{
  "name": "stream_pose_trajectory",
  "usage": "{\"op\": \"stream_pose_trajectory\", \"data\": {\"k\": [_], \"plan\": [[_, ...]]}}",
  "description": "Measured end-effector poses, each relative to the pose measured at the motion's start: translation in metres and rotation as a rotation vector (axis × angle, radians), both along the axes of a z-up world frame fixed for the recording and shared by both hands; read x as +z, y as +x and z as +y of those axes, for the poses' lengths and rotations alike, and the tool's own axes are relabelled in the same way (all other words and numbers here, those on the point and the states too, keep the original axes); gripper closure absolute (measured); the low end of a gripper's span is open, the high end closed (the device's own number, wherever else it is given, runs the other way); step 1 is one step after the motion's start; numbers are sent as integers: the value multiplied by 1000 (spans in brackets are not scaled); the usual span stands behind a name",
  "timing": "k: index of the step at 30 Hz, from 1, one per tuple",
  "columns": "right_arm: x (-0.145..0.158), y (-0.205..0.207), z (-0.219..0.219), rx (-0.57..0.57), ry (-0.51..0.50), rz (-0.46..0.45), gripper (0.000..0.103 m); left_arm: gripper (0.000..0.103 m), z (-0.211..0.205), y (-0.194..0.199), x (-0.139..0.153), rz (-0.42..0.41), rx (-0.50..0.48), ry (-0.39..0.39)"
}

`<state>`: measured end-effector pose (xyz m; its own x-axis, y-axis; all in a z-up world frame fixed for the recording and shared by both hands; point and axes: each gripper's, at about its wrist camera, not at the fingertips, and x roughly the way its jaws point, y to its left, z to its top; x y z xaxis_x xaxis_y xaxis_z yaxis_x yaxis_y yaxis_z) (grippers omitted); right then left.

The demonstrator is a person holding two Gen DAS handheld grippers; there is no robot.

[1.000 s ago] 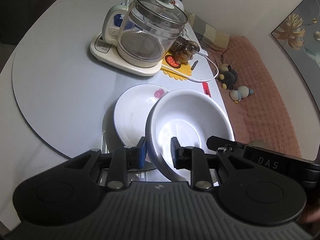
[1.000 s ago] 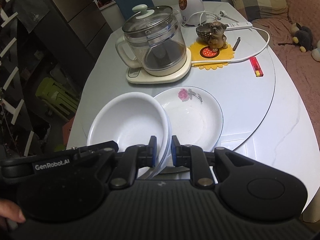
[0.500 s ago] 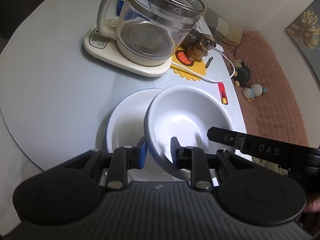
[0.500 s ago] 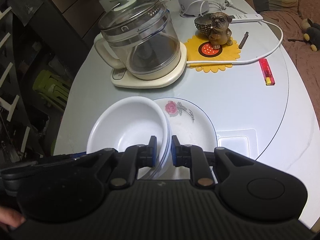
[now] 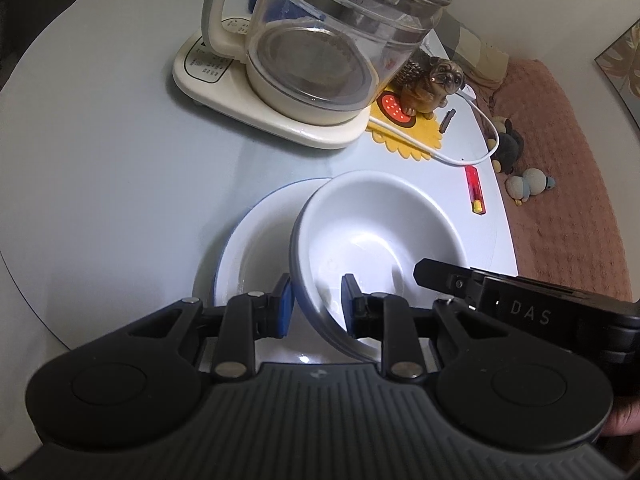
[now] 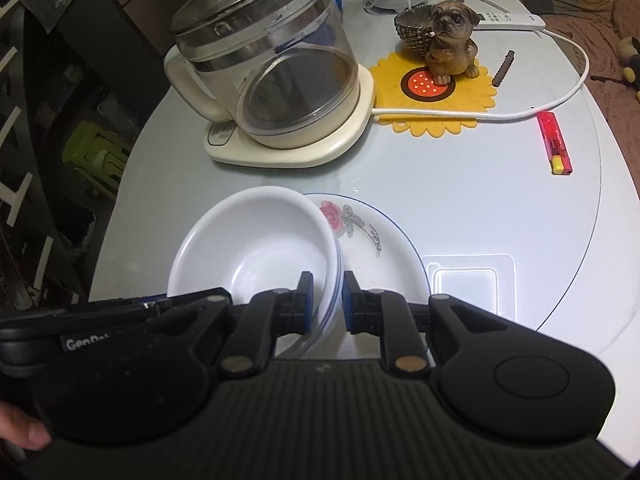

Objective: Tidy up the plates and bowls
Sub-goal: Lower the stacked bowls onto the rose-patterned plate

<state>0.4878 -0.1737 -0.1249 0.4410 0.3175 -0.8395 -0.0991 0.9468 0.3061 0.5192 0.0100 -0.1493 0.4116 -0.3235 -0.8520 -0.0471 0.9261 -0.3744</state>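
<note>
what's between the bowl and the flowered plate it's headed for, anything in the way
Nothing visible. The white bowl, clamped at opposite rims by the left gripper and right gripper, hangs over the flowered plate, whose uncovered surface is bare. The kettle and lighter sit well clear.

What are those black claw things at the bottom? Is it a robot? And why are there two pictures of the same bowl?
Not a robot! A person holds a hand-held gripper in each hand, like big tongs, and each has its own camera looking along its fingers. That gives two pictures.

One picture is from the left hand-held gripper, the other from the right hand-held gripper. Both pinch the rim of the same white bowl, one on each side, holding it over a flowered plate.

Also on the table: a glass kettle, a dog figurine on a yellow sunflower mat, and a red lighter.
</note>
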Motion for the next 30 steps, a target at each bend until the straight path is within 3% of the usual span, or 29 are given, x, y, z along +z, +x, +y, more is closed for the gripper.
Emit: {"op": "stream_pose_trajectory", "data": {"k": [13,17,23,30], "plan": [[-17,6,1,26,-24,33,84,74,-2,-3,-13,36,16,-5],[-18,5,2,29,-43,32,83,55,-3,-5,-13,40,29,20],[-9,1,-2,19,-45,13,83,54,4,-16,-3,18,37,23],[17,-8,-4,7,-41,-44,83,54,13,-35,32,-46,55,35]]}}
